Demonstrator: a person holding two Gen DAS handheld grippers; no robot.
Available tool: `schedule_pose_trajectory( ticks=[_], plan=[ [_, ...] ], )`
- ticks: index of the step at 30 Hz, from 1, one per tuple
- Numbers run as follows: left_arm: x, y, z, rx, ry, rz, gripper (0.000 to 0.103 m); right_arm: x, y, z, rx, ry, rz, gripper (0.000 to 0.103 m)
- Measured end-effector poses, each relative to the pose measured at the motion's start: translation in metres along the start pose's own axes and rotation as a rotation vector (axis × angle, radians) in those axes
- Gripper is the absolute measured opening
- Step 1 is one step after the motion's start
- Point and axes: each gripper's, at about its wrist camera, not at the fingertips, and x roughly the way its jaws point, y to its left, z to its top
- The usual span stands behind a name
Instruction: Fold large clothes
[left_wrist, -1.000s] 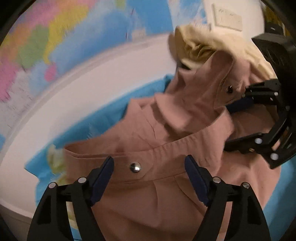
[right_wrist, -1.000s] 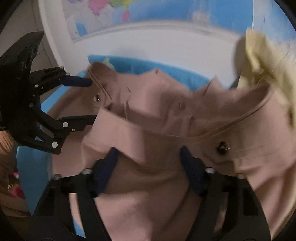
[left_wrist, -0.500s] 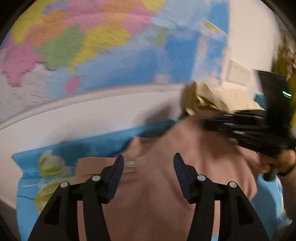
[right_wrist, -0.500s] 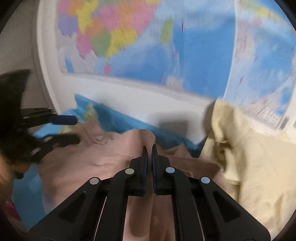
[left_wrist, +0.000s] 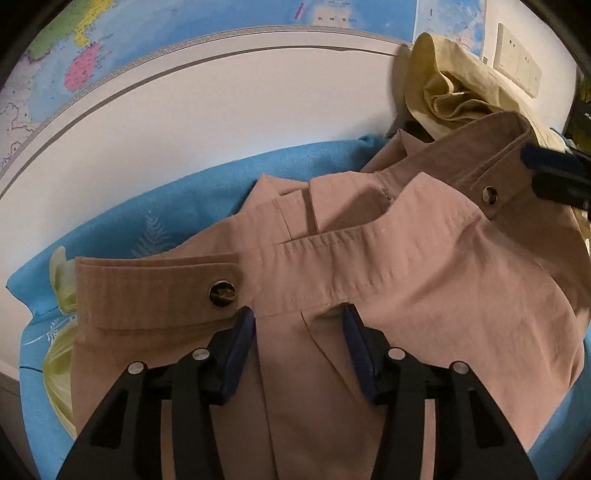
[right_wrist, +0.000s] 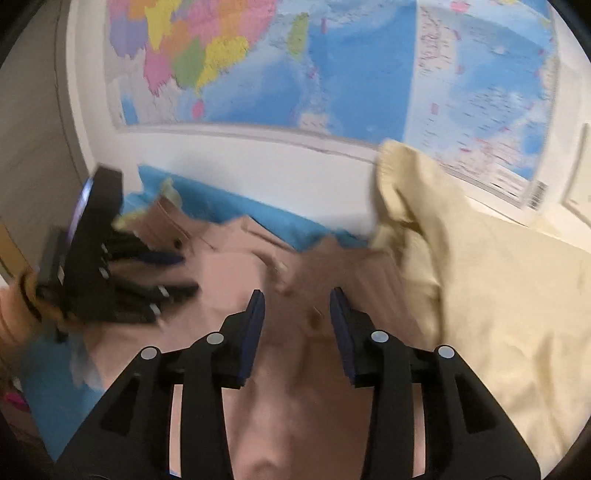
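Pink cloth fills the space under both your grippers: the trousers (left_wrist: 424, 288) lie crumpled on the blue sheet (left_wrist: 177, 206), waistband up. Your left gripper (left_wrist: 299, 332) has just been closing, yet its pads sit half apart over the cloth below the waistband, beside the snap (left_wrist: 221, 292), pinching nothing. Your right gripper (right_wrist: 297, 317) has just reopened to about the same gap above the trousers, holding nothing. Beyond lies a cream garment (right_wrist: 480, 288), touching the trousers, then the white wall and map (right_wrist: 332, 66).
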Motion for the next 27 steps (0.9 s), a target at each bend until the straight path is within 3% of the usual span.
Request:
schedule_pose_trajectory(
  ticks=[4,7,8,13,17,19,21,24,25,26,27],
  plan=[
    [0.000,-0.001,-0.001,-0.007,-0.005,0.012,0.048,0.018,0.003,-0.018,-0.088,0.089,-0.096,0.039],
    [-0.002,-0.004,-0.005,-0.007,-0.009,0.018,0.046,0.026,0.006,-0.025,-0.148,0.087,-0.167,0.015],
    [-0.004,-0.007,-0.009,-0.009,-0.010,0.020,0.046,0.026,0.004,-0.025,-0.154,0.092,-0.192,0.000],
    [-0.013,0.001,-0.009,-0.024,-0.036,0.003,0.044,0.009,-0.010,-0.019,-0.071,0.069,-0.125,0.000],
    [-0.017,0.003,-0.012,-0.030,-0.042,0.001,0.044,-0.002,-0.001,-0.014,-0.084,0.029,-0.094,0.031],
    [-0.017,0.004,-0.012,-0.035,-0.044,0.001,0.044,0.011,0.010,-0.015,-0.138,0.044,-0.148,0.035],
    [-0.017,0.004,-0.013,-0.036,-0.044,0.000,0.044,0.024,0.014,-0.018,-0.185,0.065,-0.194,0.050],
    [-0.018,0.006,-0.015,-0.037,-0.043,-0.003,0.044,0.037,0.022,-0.024,-0.248,0.077,-0.234,0.061],
    [-0.015,0.006,-0.014,-0.034,-0.042,-0.001,0.044,0.040,0.025,-0.026,-0.283,0.081,-0.257,0.061],
    [-0.015,0.006,-0.014,-0.035,-0.041,0.000,0.044,0.044,0.031,-0.029,-0.340,0.086,-0.303,0.054],
    [-0.015,0.006,-0.013,-0.036,-0.041,-0.003,0.044,0.047,0.033,-0.032,-0.377,0.087,-0.351,0.040]
  ],
)
